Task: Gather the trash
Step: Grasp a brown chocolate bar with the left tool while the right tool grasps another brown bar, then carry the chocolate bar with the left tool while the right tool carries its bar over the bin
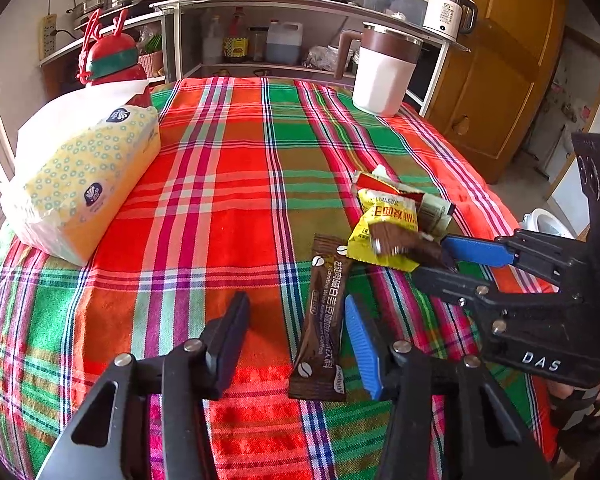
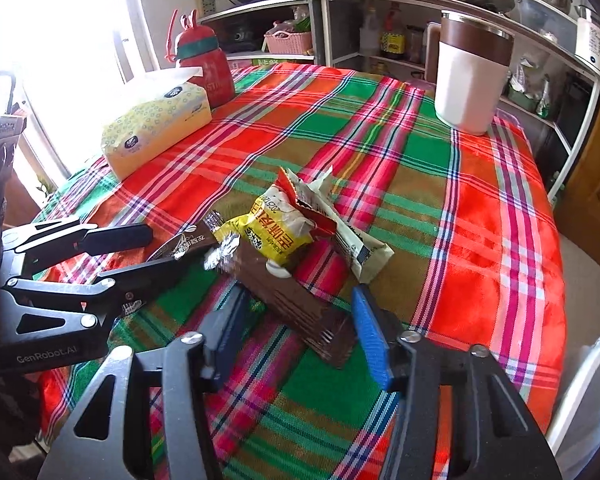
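Several empty wrappers lie on the plaid tablecloth (image 1: 228, 184). A brown coffee sachet (image 1: 322, 326) lies between the fingers of my open left gripper (image 1: 296, 322); it also shows in the right wrist view (image 2: 184, 246). A yellow snack bag (image 1: 384, 224) sits in a pile with a red and white wrapper (image 1: 384, 182) and a second brown wrapper (image 1: 404, 242). In the right wrist view my open right gripper (image 2: 300, 320) straddles that brown wrapper (image 2: 304, 308), below the yellow bag (image 2: 278, 226) and the white wrapper (image 2: 356, 240). Neither gripper holds anything.
A yellow tissue pack (image 1: 84, 180) and a red bottle (image 1: 114, 60) stand at the left. A white and brown mug (image 1: 384, 72) stands at the far right corner. Shelves with kitchenware (image 1: 284, 16) lie behind the table. A white object (image 2: 588, 392) sits off the right edge.
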Tool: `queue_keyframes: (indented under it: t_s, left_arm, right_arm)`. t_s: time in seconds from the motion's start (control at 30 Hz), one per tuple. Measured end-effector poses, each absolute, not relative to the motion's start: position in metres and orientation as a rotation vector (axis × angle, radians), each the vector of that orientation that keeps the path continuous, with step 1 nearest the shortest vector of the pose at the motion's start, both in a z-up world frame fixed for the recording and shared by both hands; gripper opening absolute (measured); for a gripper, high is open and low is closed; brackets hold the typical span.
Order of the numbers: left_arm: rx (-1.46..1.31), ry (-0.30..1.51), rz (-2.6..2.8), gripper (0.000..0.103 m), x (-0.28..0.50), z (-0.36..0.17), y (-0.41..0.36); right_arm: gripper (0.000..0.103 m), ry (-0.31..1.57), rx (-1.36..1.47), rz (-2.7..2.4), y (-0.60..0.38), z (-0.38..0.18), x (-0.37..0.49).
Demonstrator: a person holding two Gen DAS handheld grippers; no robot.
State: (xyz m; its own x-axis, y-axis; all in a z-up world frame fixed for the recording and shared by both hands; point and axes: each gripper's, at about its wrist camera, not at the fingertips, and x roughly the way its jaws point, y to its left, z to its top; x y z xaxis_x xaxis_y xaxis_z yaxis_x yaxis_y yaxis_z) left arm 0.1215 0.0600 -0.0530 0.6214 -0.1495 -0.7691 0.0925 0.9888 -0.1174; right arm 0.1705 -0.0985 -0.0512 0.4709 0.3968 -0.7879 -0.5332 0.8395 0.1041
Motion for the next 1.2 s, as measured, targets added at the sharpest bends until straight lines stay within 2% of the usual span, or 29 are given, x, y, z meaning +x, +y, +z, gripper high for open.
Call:
queue_keyframes:
  t_s: [0.1, 0.2, 0.27, 0.4, 0.5, 1.2]
  left_arm:
    - [-0.049, 0.89, -0.134, 0.049, 0.121, -0.053, 0.057]
    - [-0.054, 0.889, -0.127, 0.039, 0.122, -0.053, 0.059]
    - [-0.058, 0.89, -0.129, 0.036, 0.121, -0.053, 0.06]
    - [-0.057, 0.889, -0.129, 0.025, 0.121, -0.053, 0.061]
    - [-0.066, 0.888, -0.128, 0.02, 0.119, -0.053, 0.062]
    - [-0.111, 0.836, -0.167, 0.019, 0.1, -0.031, 0.052]
  right_arm:
    - [0.039, 0.918, -0.151, 0.576, -0.101, -0.051, 0.167]
    - [0.03, 0.918, -0.143, 0.571, -0.104, -0.051, 0.164]
    - [0.02, 0.916, -0.137, 0.566, -0.107, -0.051, 0.162]
    - [0.009, 0.909, -0.126, 0.563, -0.109, -0.05, 0.157]
    - [0.008, 0.9, -0.103, 0.555, -0.113, -0.048, 0.154]
    - [0.008, 0.855, 0.042, 0.511, -0.142, -0.033, 0.127]
